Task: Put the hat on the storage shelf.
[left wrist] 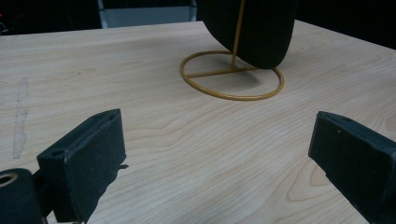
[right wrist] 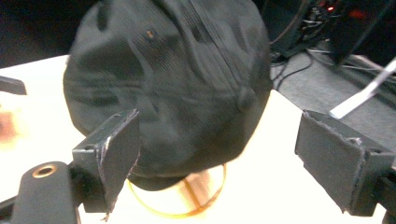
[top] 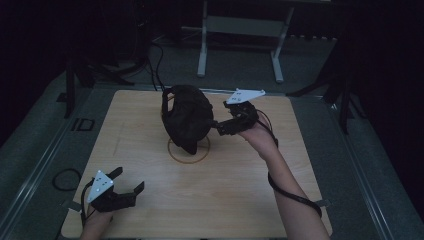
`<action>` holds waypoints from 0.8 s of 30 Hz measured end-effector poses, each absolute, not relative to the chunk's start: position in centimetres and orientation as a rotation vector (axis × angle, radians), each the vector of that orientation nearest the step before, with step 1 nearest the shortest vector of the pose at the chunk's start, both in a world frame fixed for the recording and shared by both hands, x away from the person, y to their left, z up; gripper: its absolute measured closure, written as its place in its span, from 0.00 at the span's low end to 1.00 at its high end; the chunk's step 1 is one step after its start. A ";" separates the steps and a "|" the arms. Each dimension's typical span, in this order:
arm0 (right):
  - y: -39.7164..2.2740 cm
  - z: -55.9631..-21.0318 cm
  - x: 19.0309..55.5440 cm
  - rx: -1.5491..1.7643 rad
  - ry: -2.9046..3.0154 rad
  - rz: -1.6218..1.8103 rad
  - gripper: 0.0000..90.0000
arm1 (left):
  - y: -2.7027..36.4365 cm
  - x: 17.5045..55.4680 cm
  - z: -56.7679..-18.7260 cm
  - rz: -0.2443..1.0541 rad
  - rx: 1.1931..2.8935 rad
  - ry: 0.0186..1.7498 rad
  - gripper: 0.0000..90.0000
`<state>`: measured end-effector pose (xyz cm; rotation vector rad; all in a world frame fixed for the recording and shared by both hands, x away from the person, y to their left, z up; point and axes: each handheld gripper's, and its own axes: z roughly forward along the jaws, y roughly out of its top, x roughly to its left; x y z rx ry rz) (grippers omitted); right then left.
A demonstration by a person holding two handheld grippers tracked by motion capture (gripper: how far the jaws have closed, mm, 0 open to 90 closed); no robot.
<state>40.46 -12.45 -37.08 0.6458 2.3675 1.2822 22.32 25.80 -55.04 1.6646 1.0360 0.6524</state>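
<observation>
A black cap [top: 186, 117] is sitting on a gold wire stand [top: 188, 150] at the centre of the frame, on the wooden counter [top: 240, 180]. The right tongs [top: 214, 125] are hovering just right of the cap, jaws spread wide on either side of it. The left tongs [top: 129, 181] are resting at the lower left of the frame, jaws also apart, holding nothing.

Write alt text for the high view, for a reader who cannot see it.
A black cap sits on a gold wire stand at the centre of a wooden table, and the person's right gripper reaches in at its side, jaws open. The left gripper rests open near the table's front left corner. The room around is dark.
</observation>
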 end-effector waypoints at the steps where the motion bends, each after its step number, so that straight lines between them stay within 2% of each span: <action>1: -12.7 -37.3 40.4 0.651 2.359 1.283 0.16 | 25.8 22.3 -55.1 0.652 1.663 1.034 0.05; 24: -17.0 -43.3 39.1 0.752 2.375 1.265 0.16 | 25.9 22.1 -55.1 0.656 1.663 1.028 0.05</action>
